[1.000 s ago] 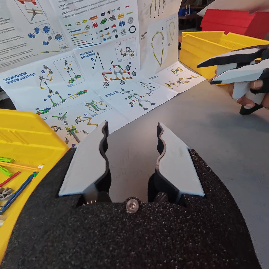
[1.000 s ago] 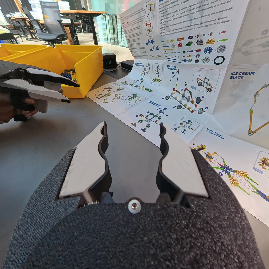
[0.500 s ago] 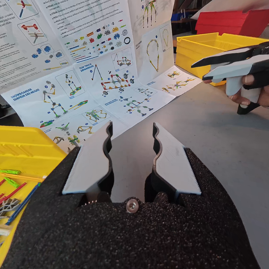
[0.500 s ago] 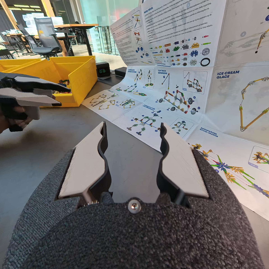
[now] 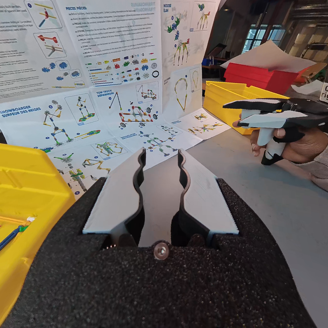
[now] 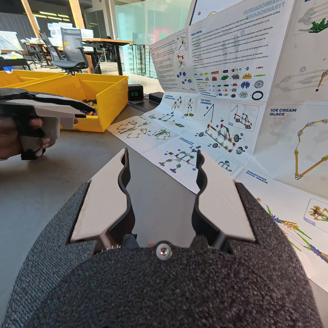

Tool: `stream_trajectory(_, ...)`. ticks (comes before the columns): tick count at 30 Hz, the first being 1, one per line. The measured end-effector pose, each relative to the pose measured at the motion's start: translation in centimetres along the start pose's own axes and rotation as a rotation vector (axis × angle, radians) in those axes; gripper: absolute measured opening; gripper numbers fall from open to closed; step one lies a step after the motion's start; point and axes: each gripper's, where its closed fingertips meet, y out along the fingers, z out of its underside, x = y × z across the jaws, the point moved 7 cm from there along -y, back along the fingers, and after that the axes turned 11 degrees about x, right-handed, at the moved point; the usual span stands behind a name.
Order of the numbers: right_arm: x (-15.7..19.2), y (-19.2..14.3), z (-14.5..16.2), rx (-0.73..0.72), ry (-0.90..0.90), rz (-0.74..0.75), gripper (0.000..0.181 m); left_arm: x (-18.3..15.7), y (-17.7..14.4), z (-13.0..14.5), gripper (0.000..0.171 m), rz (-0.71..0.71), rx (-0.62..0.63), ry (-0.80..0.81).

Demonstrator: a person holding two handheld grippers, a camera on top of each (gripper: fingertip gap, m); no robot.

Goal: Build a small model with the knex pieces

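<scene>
I see one grey bench (image 5: pixel 266 204) in an open office, one big folded instruction sheet (image 5: pixel 124 88) propped along its back, two yellow bins (image 5: pixel 26 186) (image 5: pixel 221 99) either side, one red bin (image 5: pixel 257 78) behind. My left tool (image 5: pixel 161 152) and right tool (image 6: pixel 161 152) both sit spread and empty, pointing toward the sheet.

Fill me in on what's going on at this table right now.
A person holds a gripper in each hand over a grey table. The left gripper and the right gripper both have their jaws apart and hold nothing. A big fold-out instruction sheet stands propped ahead of them. A yellow bin of small colourful building pieces sits beside the left gripper, with another yellow bin by the right.
</scene>
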Motion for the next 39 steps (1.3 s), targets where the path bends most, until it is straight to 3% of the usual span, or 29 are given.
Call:
stream_trajectory(6, 0.2, -0.1, 0.0, 0.004, -0.008, -0.027, 0.072, 1.6, -0.9, -0.5, 0.034, -0.055, -0.086, -0.069)
stream_trajectory(10, 0.0, 0.1, 0.1, 0.017, 0.01, -0.028, 0.081, 1.7, -1.0, -0.7, 0.036, -0.022, -0.1, -0.095)
stream_trajectory(12, -0.1, 0.1, 0.1, 0.017, 0.012, -0.007, 0.086, 1.4, -0.9, -0.8, 0.044, -0.014, -0.092, -0.071)
stream_trajectory(15, 0.0, 0.2, 0.2, 0.037, -0.007, 0.011, 0.087, 1.1, -0.5, -0.7, 0.075, -0.031, -0.055, -0.034)
stream_trajectory(18, 0.3, 0.2, 0.2, 0.044, -0.031, 0.02, 0.086, 0.5, 0.1, -0.4, 0.087, -0.044, -0.007, 0.024)
stream_trajectory(23, 0.6, 0.5, 0.4, 0.08, -0.056, 0.005, 0.083, -0.5, 0.9, 0.5, 0.08, -0.032, 0.116, 0.085)
stream_trajectory(39, 1.3, 0.9, 1.0, 0.147, -0.14, 0.021, 0.064, -0.5, 0.8, 0.6, 0.035, 0.003, 0.131, 0.032)
